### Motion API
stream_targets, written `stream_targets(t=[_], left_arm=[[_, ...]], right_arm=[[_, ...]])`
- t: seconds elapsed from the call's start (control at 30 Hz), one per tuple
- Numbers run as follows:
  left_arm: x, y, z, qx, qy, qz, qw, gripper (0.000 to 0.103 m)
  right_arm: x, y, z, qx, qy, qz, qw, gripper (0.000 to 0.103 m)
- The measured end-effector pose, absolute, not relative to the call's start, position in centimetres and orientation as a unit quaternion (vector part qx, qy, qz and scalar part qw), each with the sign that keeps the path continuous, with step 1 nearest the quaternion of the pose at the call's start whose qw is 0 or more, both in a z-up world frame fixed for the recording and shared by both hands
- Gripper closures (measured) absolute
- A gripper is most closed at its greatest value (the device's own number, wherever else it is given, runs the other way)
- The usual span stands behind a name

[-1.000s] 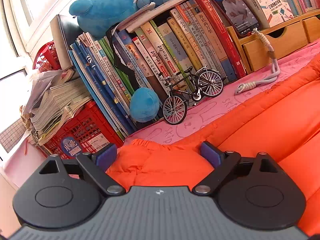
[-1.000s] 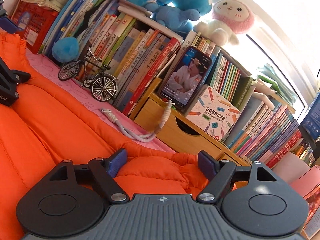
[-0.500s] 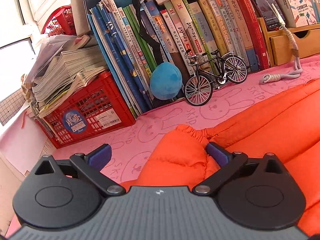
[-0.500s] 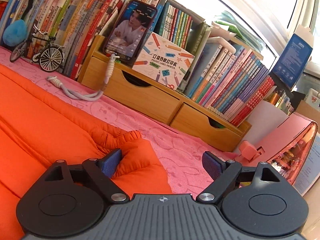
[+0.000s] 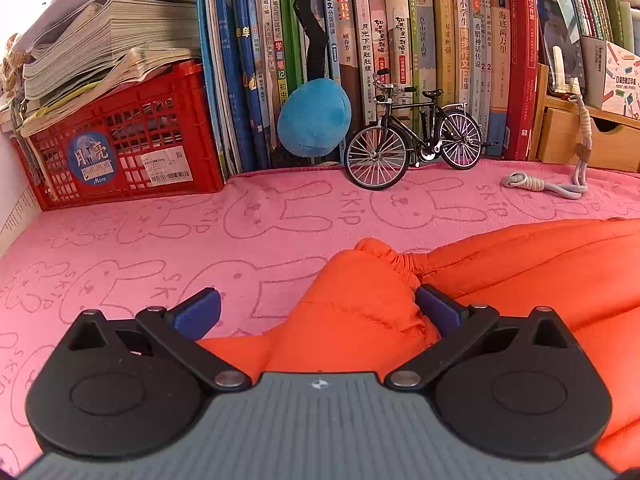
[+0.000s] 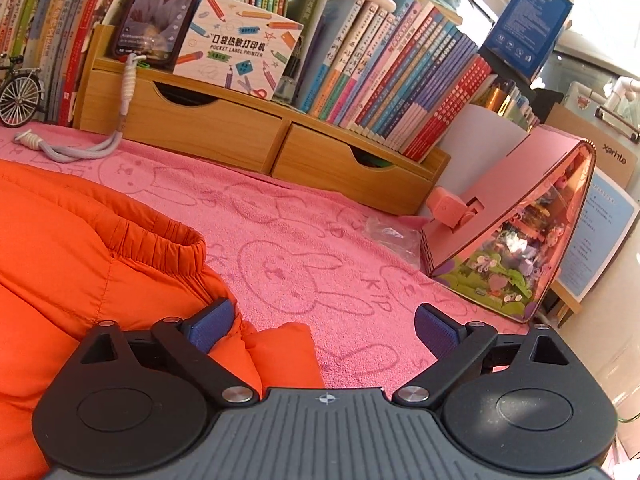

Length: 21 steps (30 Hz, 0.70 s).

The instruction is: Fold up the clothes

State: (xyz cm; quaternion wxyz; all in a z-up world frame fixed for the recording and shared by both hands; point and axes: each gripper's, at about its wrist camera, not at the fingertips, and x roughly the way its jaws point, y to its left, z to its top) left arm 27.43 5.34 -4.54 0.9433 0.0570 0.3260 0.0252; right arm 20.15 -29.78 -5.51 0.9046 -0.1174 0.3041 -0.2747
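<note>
Jacket [image 5: 520, 280], orange and puffy, lies on the pink towel [image 5: 160, 248] in front of the books [image 5: 400, 40]. Both cuffs now released: left gripper [image 5: 316, 312] spread, sleeve loose between; right gripper [image 6: 324, 328] just opened wide, pinching nothing. Sleeves look laid out; next fold can start.

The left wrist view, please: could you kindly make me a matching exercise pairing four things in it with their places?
Things:
1. Red plastic crate
2. Black miniature bicycle
3. Puffy orange jacket
4. Grey knotted cord

Places:
A. Lying on the pink bunny-print towel, near the wooden drawer
B. Under a stack of paper booklets
C. Standing before the upright books
D. Sleeve end between the open left gripper tips

Pairs: 1-B, 2-C, 3-D, 4-A
</note>
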Motion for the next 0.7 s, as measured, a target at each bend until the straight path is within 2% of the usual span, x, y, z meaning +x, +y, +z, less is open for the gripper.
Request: stream_targets(t=[0.1,0.17,0.3,0.4,0.53,0.7], left_arm=[[25.6,5.9,-2.8,0.051,0.314,0.042,0.947,0.005],[22.3,6.3,-0.8,0.043,0.265,0.044,0.962,0.005],[16.4,3.8,1.7,0.082,0.168,0.048,0.981,0.004],[14.6,0.5,0.9,0.126,0.155,0.052,0.978,0.004],[14.3,-2.1,-1.2,0.149,0.183,0.069,0.969,0.004],[14.2,-3.4,-2.6,0.194,0.175,0.102,0.96,0.003]], right_arm=[[19.2,-30.2,-4.6,-0.098,0.29,-0.251,0.918,0.008],[17.7,-29.5,-3.3,-0.109,0.259,-0.247,0.928,0.008],[14.1,-24.6,0.3,-0.141,0.149,-0.219,0.954,0.008],[11.5,-19.4,1.4,-0.162,0.095,-0.144,0.972,0.006],[10.4,-13.5,0.5,-0.19,0.103,-0.065,0.974,0.006],[11.2,-12.1,-1.9,-0.174,0.147,-0.064,0.972,0.007]])
